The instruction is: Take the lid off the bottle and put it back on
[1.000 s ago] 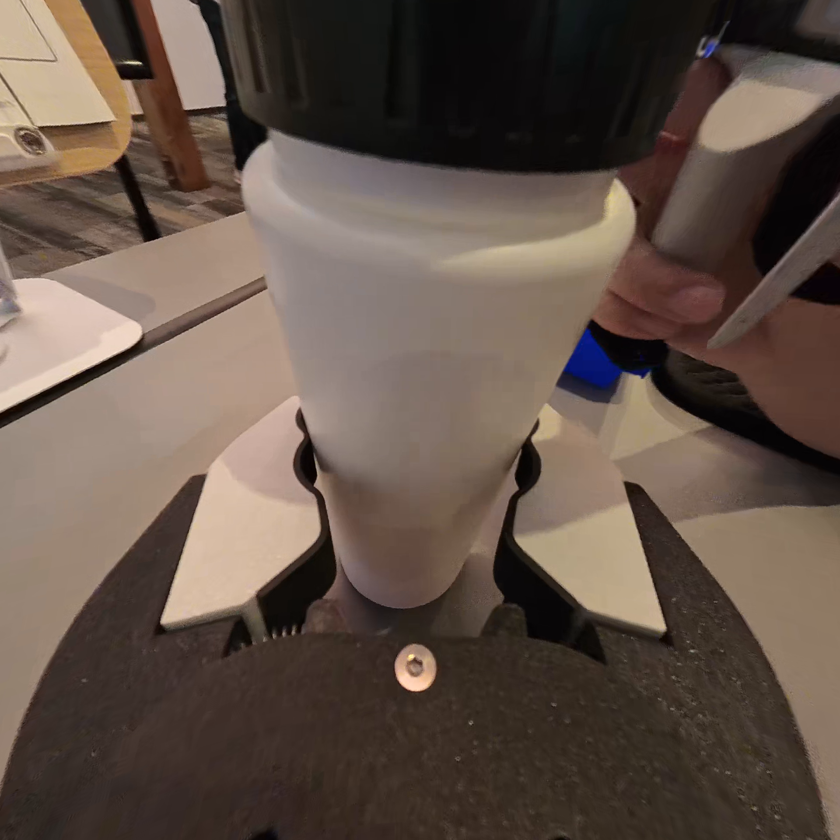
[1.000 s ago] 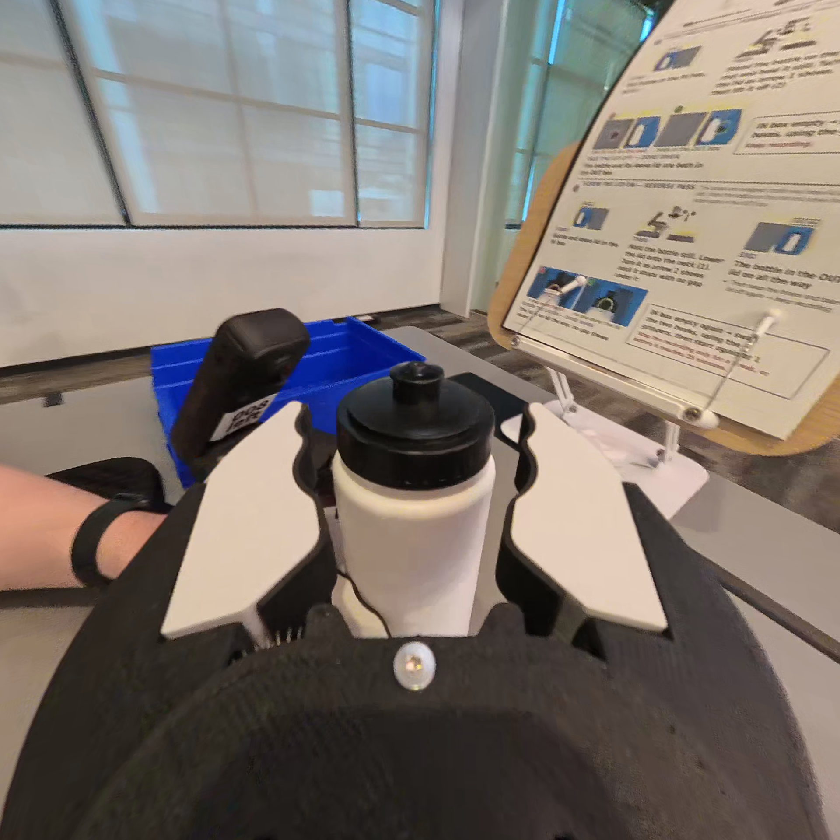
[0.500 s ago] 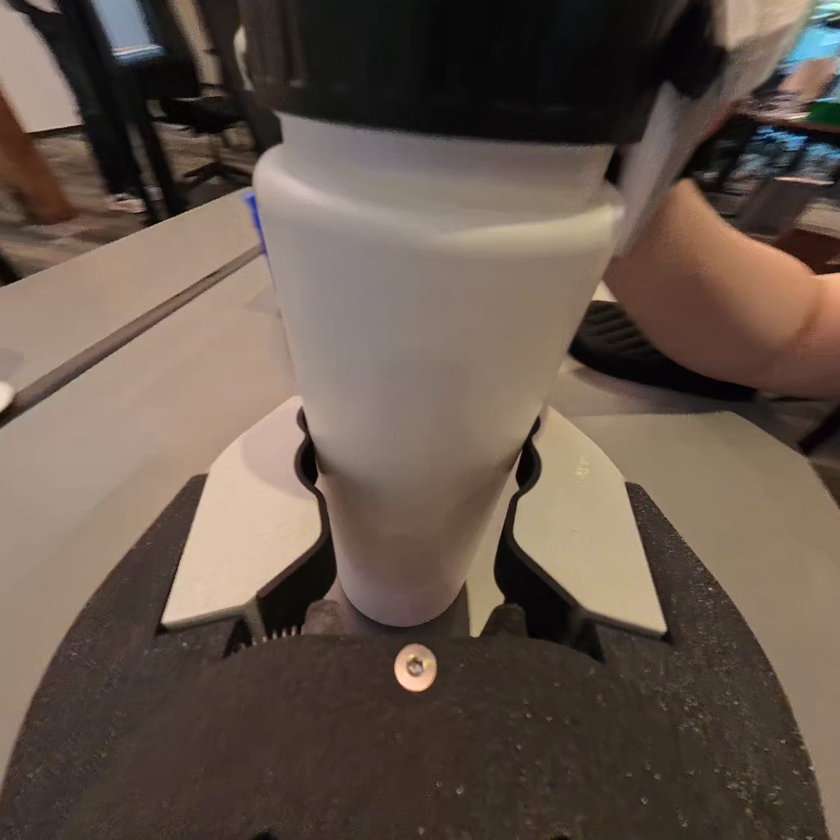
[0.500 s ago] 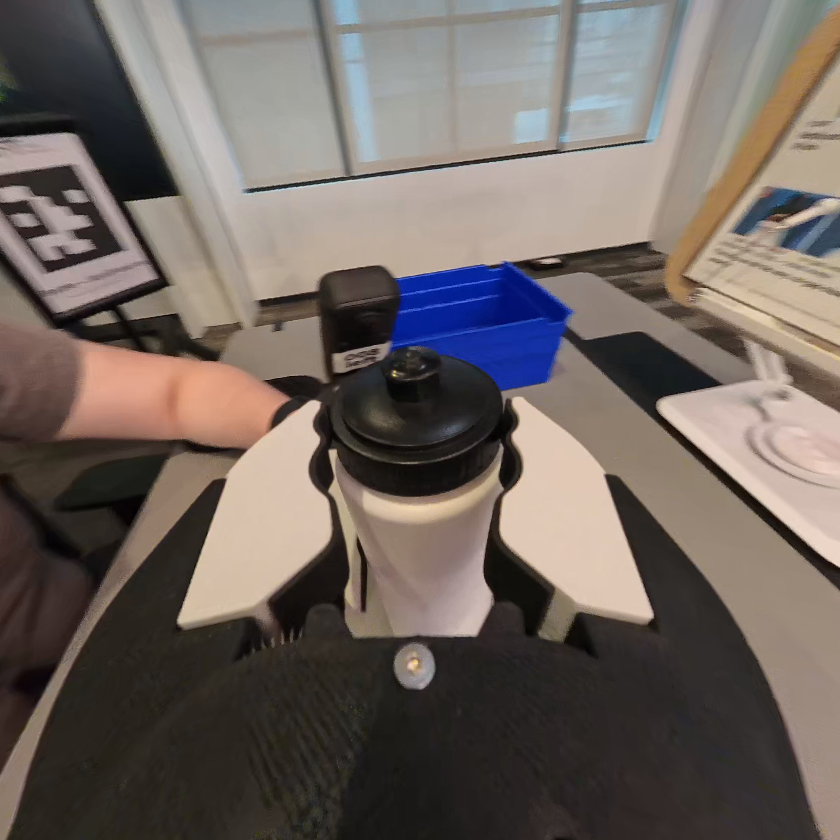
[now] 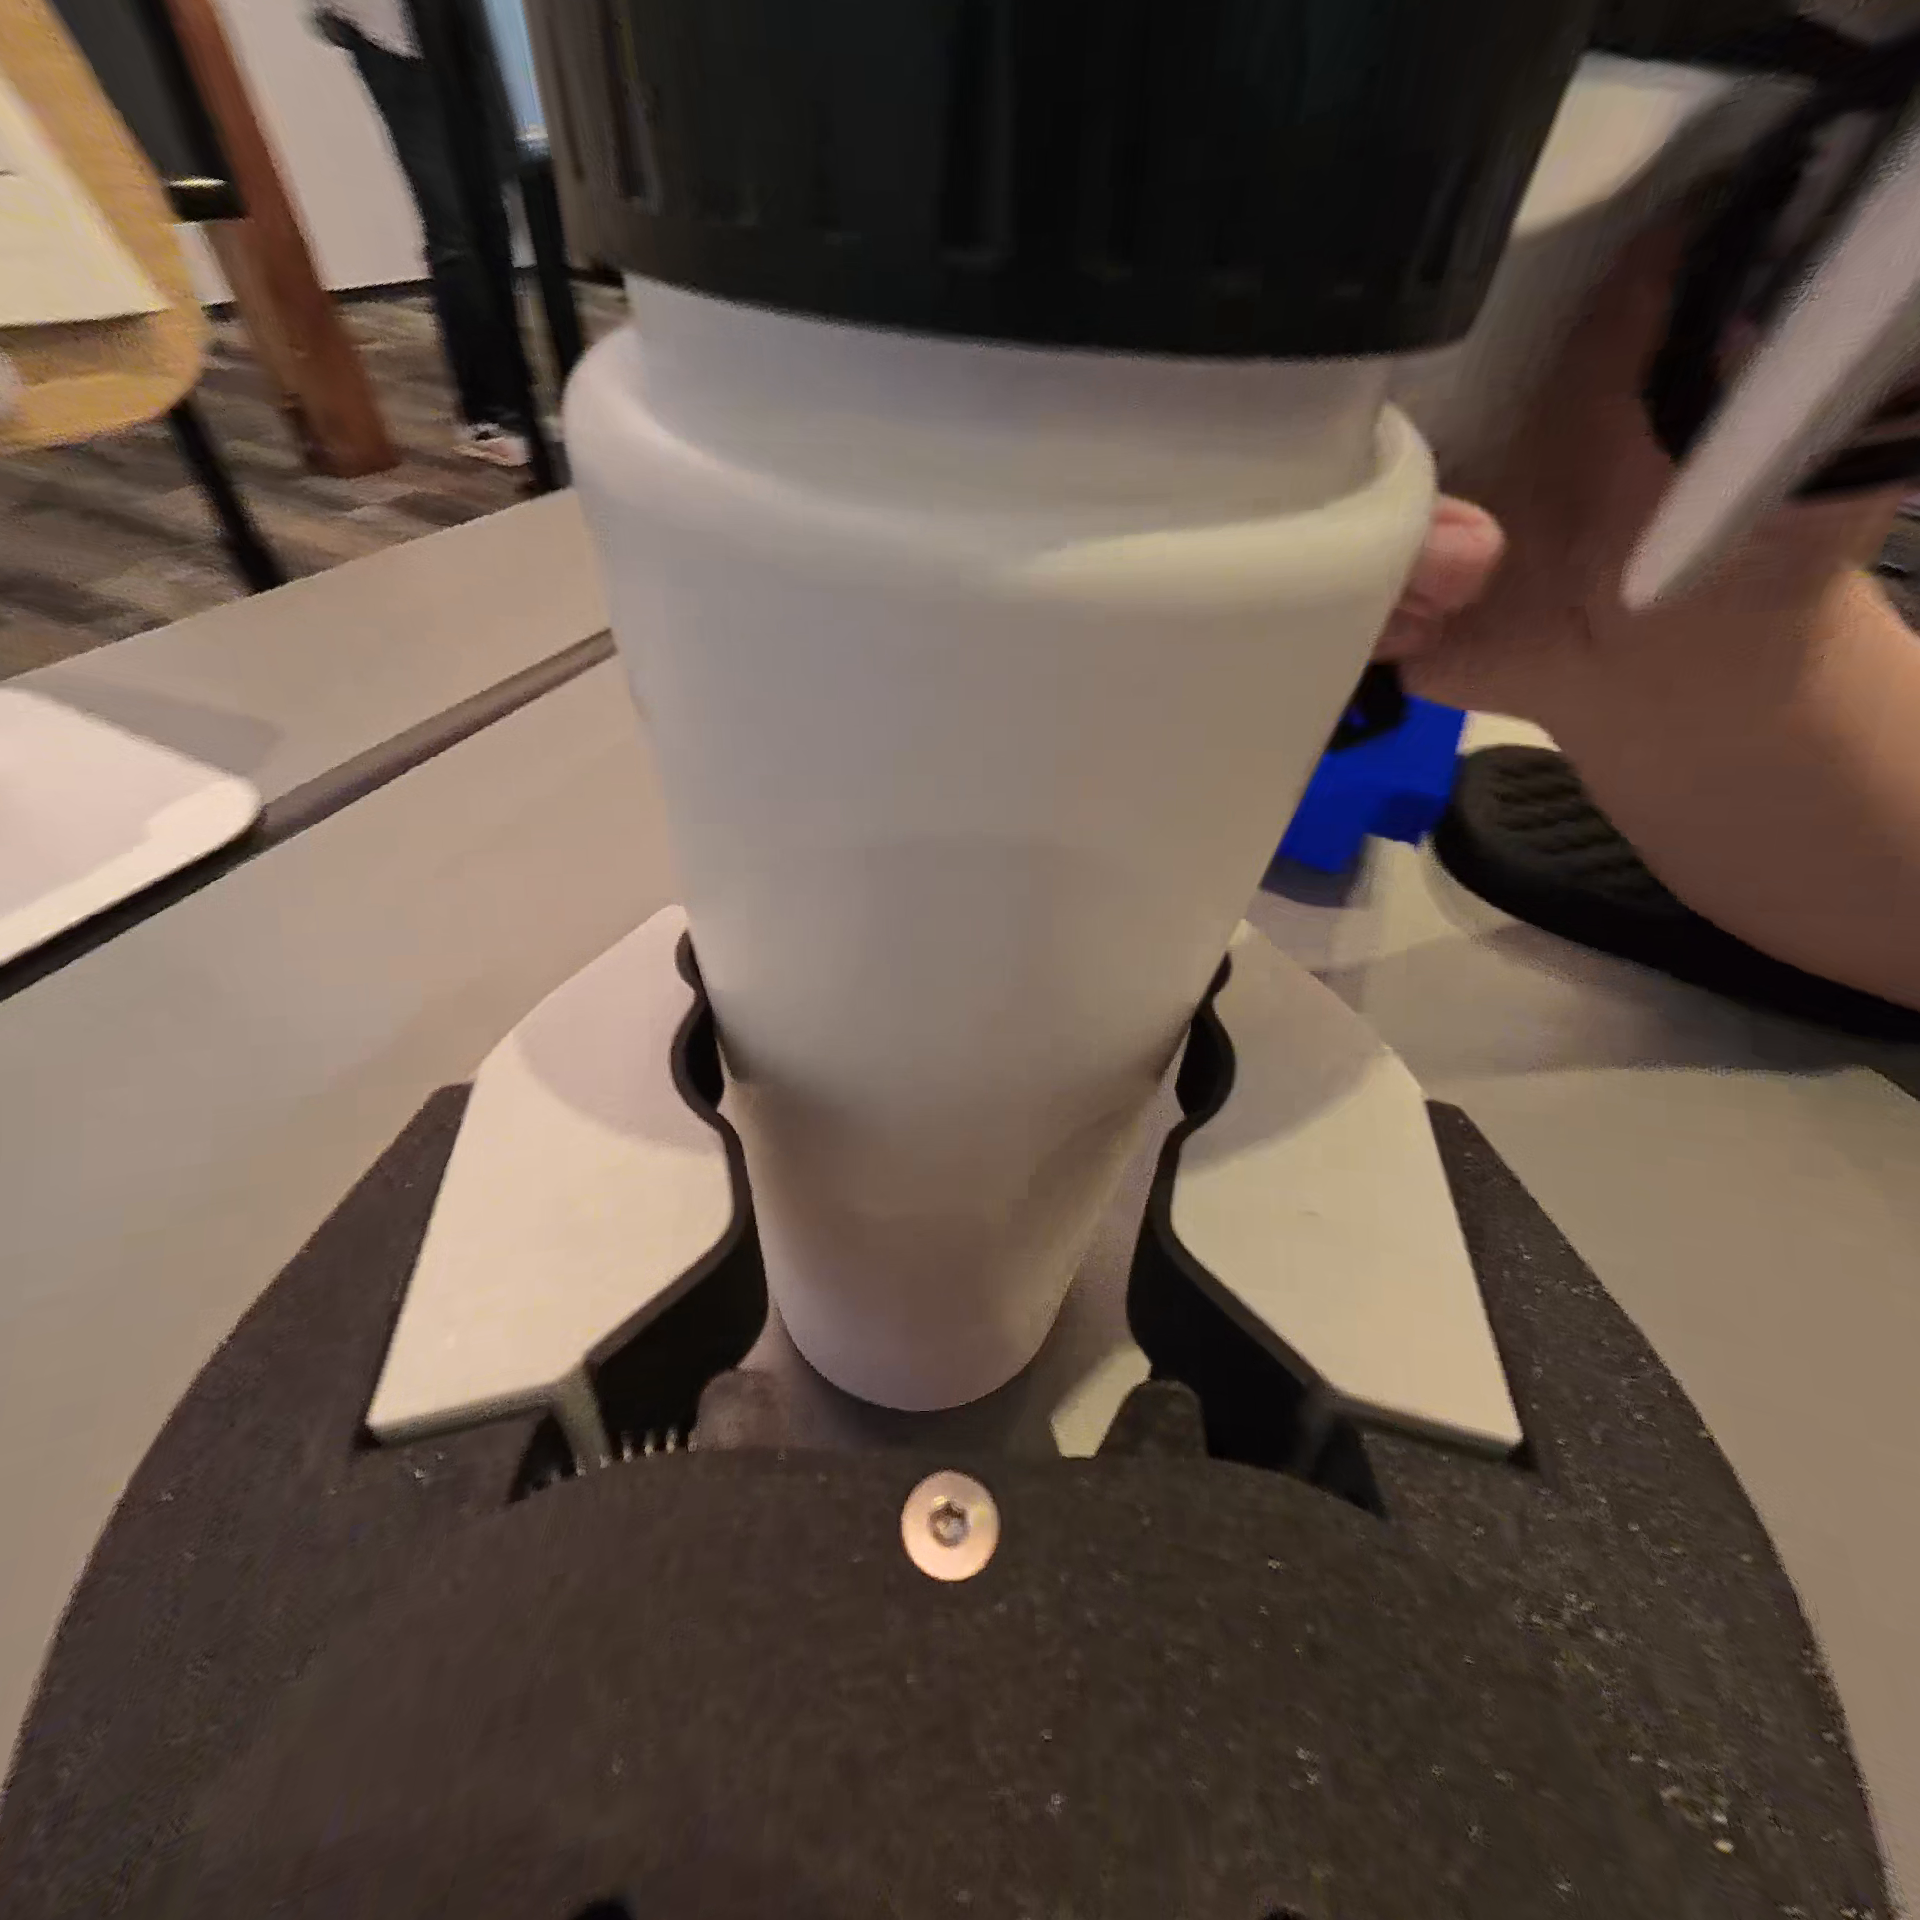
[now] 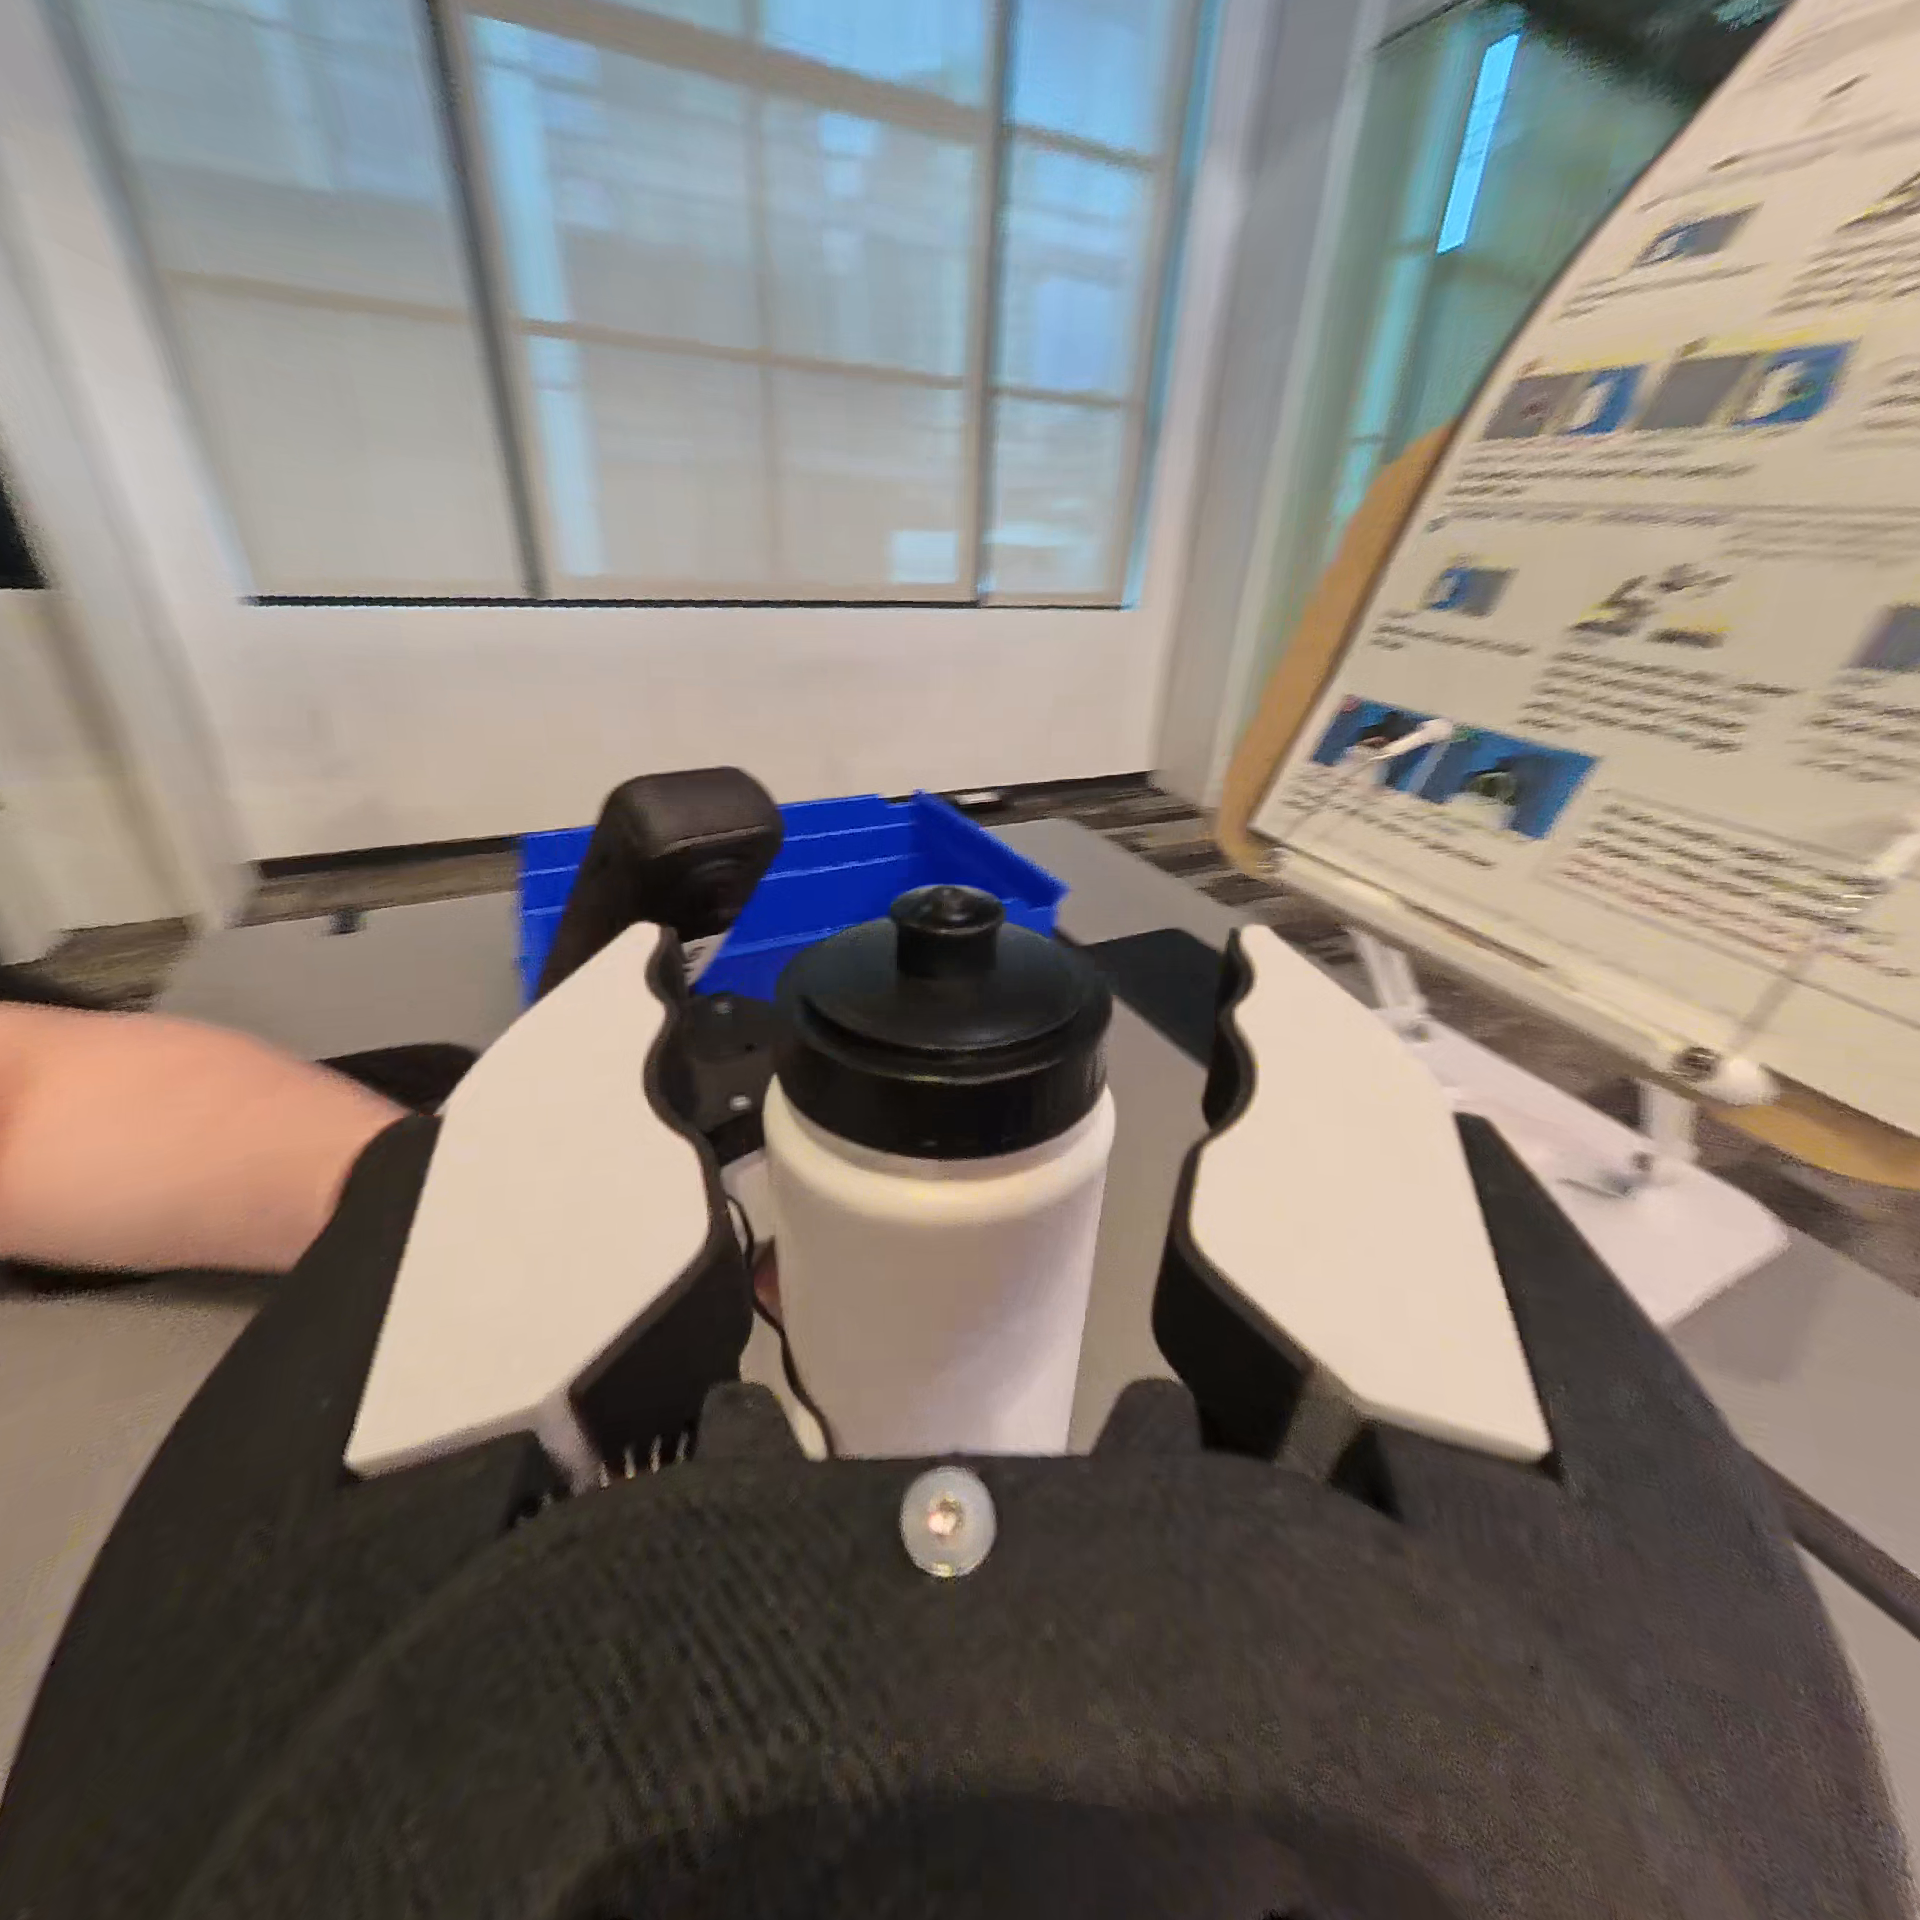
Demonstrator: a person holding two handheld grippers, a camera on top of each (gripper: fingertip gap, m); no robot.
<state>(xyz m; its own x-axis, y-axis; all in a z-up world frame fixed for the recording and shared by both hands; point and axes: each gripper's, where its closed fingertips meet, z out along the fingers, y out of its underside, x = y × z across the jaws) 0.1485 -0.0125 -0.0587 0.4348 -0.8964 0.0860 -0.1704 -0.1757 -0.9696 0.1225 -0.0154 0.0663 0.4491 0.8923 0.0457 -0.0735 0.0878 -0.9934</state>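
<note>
Low in the left wrist view, left gripper (image 5: 951,1049) fingers clamped on the lower body of the white bottle (image 5: 977,831). Right gripper (image 6: 943,1023), closed on the black lid (image 6: 943,1044) half a second ago, now spread, both fingers clear: probably between twists, lid seated. Bottle upright at frame centre, long axis vertical, spout up, above the grey surface (image 5: 312,935). Beyond, blue bin (image 6: 831,883).

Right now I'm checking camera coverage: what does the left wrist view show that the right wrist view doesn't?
Only the left wrist view shows the left gripper clamped on the bottle's lower body. Only the right wrist view shows the lid's spout, the instruction board and the right gripper open around the lid. Both show the bottle, its black lid and the blue bin.
</note>
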